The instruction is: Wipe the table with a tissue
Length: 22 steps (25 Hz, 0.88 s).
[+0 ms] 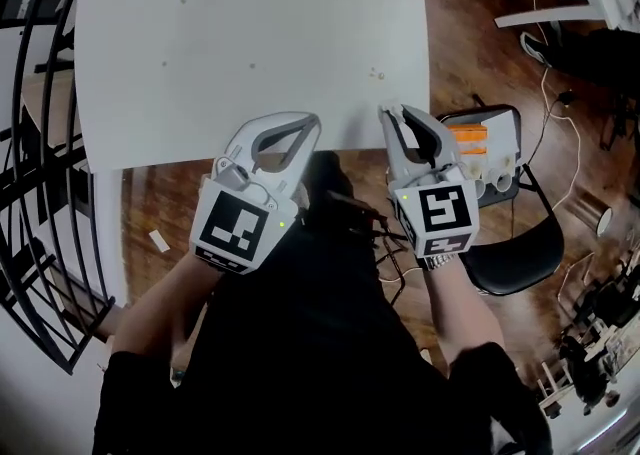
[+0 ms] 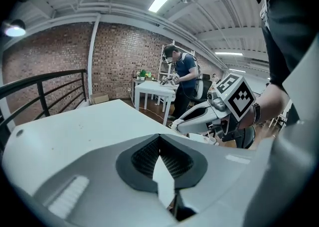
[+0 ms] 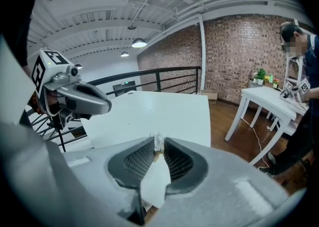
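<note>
Tissue [image 3: 158,140], a small crumpled white scrap with a ragged edge, is pinched at the very tips of the right gripper [image 3: 158,144], whose ribbed dark pads are pressed against it from both sides. Behind the tips the jaws bow apart into a teardrop-shaped gap. In the head view this gripper [image 1: 388,116] hovers at the near edge of the bench [image 1: 250,43], with the scrap just over that edge.

The bench is a smooth, matte white rectangle with rounded corners, and a few pale specks [image 1: 377,73] lie scattered on it near the right gripper's tips.

The left gripper [image 2: 159,138] has its jaws closed tip to tip with nothing between them. The grey plastic shells curve outward to form a loop, and the pads have a fine grid texture. In the head view it [image 1: 312,124] also sits at the near edge, beside the right one but not touching it.

A black chair [image 1: 520,243] stands on the brown plank floor [image 1: 470,23] to the right. A black metal railing [image 1: 40,93] runs along the left, and a red brick wall [image 2: 124,56] stands behind.
</note>
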{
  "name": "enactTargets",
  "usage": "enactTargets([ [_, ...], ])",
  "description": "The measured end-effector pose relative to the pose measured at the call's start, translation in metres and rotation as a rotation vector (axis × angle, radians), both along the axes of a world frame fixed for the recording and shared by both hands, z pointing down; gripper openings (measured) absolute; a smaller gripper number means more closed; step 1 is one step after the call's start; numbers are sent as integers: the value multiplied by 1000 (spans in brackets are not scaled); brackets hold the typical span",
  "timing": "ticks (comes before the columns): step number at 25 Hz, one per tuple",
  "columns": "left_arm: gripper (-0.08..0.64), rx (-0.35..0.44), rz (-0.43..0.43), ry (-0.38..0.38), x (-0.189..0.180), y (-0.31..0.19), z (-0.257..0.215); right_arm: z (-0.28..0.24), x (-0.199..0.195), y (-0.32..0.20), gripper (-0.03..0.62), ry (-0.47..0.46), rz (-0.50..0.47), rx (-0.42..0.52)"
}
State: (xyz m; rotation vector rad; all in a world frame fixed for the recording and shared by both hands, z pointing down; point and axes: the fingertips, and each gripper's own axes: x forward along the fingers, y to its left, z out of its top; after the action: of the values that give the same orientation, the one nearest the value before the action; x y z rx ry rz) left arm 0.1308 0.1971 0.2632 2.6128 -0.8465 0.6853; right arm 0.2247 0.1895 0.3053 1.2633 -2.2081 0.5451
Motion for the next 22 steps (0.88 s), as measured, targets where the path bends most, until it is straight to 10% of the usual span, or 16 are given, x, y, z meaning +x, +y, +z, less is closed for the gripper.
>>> enactTargets([
  [22, 17, -70, -79, -61, 1, -33, 27, 74, 6, -29, 49, 98, -119, -161],
])
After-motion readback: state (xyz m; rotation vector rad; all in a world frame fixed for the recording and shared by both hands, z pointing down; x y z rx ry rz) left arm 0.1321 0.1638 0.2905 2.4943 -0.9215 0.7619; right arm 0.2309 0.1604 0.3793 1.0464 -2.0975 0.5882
